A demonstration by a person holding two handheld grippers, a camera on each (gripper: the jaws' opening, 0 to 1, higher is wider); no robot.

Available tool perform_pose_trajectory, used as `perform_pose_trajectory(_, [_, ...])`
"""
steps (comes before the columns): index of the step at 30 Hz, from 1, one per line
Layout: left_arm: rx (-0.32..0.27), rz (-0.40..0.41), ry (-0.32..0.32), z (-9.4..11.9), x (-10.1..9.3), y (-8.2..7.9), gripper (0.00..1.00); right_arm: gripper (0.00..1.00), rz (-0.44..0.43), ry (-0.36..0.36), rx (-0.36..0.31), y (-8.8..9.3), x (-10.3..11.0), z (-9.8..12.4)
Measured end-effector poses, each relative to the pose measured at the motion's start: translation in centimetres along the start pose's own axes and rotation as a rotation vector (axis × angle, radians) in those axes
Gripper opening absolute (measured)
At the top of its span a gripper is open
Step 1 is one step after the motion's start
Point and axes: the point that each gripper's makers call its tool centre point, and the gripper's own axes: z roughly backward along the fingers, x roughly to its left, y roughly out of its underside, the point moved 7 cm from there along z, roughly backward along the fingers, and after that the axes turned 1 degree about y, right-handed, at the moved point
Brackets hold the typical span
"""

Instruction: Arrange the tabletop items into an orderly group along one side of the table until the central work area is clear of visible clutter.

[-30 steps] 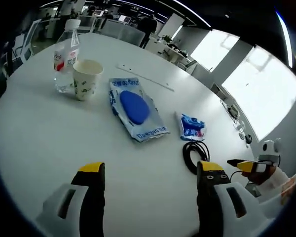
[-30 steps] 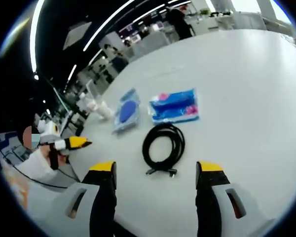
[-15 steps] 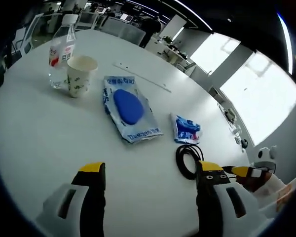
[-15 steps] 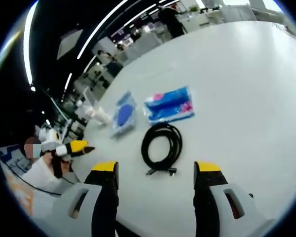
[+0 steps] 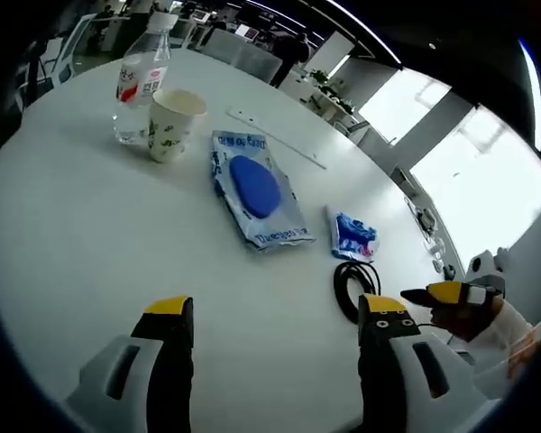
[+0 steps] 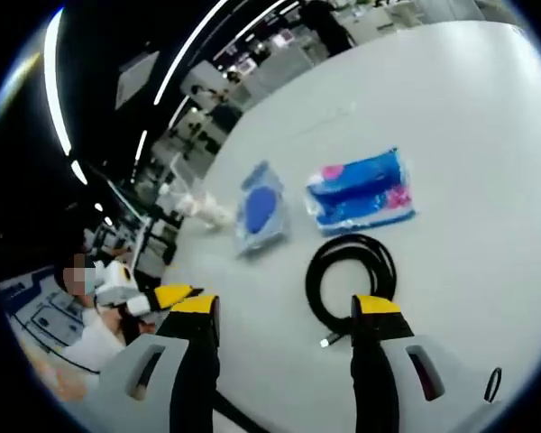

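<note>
On the white round table (image 5: 72,234) stand a clear water bottle (image 5: 141,77) and a paper cup (image 5: 175,123) at the far left. A wet-wipe pack with a blue oval lid (image 5: 254,188) lies mid-table, seen also as the wipe pack (image 6: 260,209). A small blue tissue packet (image 5: 353,236) lies beyond it, and the tissue packet (image 6: 361,191) sits just past a coiled black cable (image 6: 350,284); the cable (image 5: 354,289) rests near my left gripper's right jaw. My left gripper (image 5: 272,311) hangs open above bare table. My right gripper (image 6: 284,307) is open just short of the cable. The right gripper (image 5: 451,296) enters from the right.
A thin white strip (image 5: 276,137) lies on the far side of the table. Office desks, chairs and bright windows surround the table. A person's sleeve and the left gripper (image 6: 162,298) show at the left of the right gripper view.
The right gripper has moved closer to the cable, which now sits lower and nearer its jaws. The left view shifted slightly; the items have not moved.
</note>
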Motion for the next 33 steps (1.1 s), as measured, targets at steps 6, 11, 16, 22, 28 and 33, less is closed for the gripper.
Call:
perform_pose_trajectory(6, [-0.027, 0.010, 0.009, 0.4, 0.4, -0.1, 0.75, 0.55, -0.092, -0.063, -0.029, -2.1, 2.5, -3.1])
perform_pose_trajectory(11, [-0.004, 0.057, -0.011, 0.3, 2.1, 0.6, 0.73, 0.54, -0.045, -0.083, 0.027, -2.6, 4.3, -5.4])
perform_pose_trajectory(16, [-0.022, 0.083, 0.008, 0.1, 2.3, 0.4, 0.73, 0.54, -0.096, -0.077, 0.068, -2.3, 5.1, -7.6])
perform_pose_trajectory(22, [-0.018, 0.077, 0.036, -0.5, 2.1, -0.2, 0.67, 0.57, -0.121, -0.067, 0.138, -0.9, 6.1, -9.8])
perform_pose_trajectory(28, [-0.027, 0.093, 0.048, -0.9, 2.1, -0.3, 0.66, 0.57, -0.221, -0.044, 0.137, -0.6, 6.2, -12.1])
perform_pose_trajectory(33, [-0.001, 0.103, 0.044, -1.3, 2.7, 0.0, 0.65, 0.55, -0.327, -0.026, 0.101, -1.4, 5.7, -14.0])
